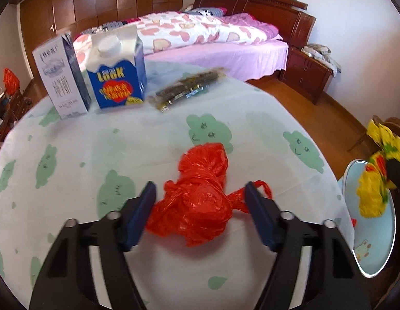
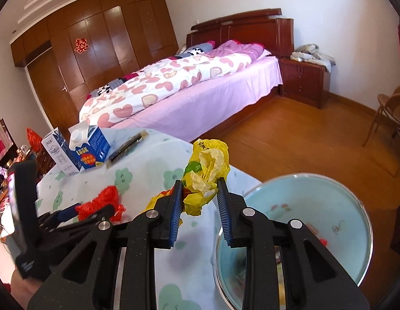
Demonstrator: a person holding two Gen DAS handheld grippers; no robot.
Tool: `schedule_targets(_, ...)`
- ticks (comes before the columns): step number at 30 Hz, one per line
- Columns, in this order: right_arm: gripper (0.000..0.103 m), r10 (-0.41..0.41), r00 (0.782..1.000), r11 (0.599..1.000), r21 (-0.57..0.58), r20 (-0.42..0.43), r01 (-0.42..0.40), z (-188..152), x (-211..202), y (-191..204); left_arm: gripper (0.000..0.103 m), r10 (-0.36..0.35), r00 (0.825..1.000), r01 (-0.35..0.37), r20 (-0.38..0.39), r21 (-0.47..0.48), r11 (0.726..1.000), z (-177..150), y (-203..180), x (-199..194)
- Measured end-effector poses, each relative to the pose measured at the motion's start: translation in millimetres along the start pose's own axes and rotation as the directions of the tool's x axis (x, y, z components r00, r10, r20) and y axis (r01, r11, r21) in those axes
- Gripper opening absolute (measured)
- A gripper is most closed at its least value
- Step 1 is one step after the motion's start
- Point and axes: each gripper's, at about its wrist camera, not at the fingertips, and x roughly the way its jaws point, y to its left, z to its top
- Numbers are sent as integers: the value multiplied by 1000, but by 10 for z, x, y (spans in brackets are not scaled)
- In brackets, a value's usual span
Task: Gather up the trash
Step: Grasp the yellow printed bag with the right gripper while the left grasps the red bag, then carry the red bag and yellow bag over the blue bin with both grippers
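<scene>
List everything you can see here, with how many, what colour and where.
red plastic bag: one, red, on the table between the left gripper's pads
yellow plastic bag: one, yellow, held off the table
cartons: two, one blue, one white, far table edge
packet: one, dark, beside the cartons
basin: one, pale blue, beside the table
tablecloth: one, pale with green shapes
bed: one, pink, behind
left gripper: black, around the red bag
right gripper: black, clamping the yellow bag
</scene>
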Motion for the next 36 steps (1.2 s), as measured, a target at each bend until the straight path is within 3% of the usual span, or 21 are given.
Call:
schedule_targets(2,28,4,1000,1000,6,-6,-4,1,-43,-66,40,-36,999,35,-11,-26,999,4,58,28)
schedule_targets(5,28,14,1000,1000,12,-14,-14,-51,-109,-127,33,-81,997,82,18,-64,995,-11,166,-20)
schedule_targets(12,28,31,1000,999,-14,-3,-31,-209,-286,-123,32,-80,994,86,70,-89,992,-149,255,-330)
schedule_targets(23,28,46,999,997,-54,-3,-46,-367,-522,-104,33,47,990,-46,132,-11,999,-407,15,-891)
schedule_targets(36,28,52,999,993,-108,18,-50,-507,-854,-127,34,65,987,-72,148,38,997,-626,-247,-1252)
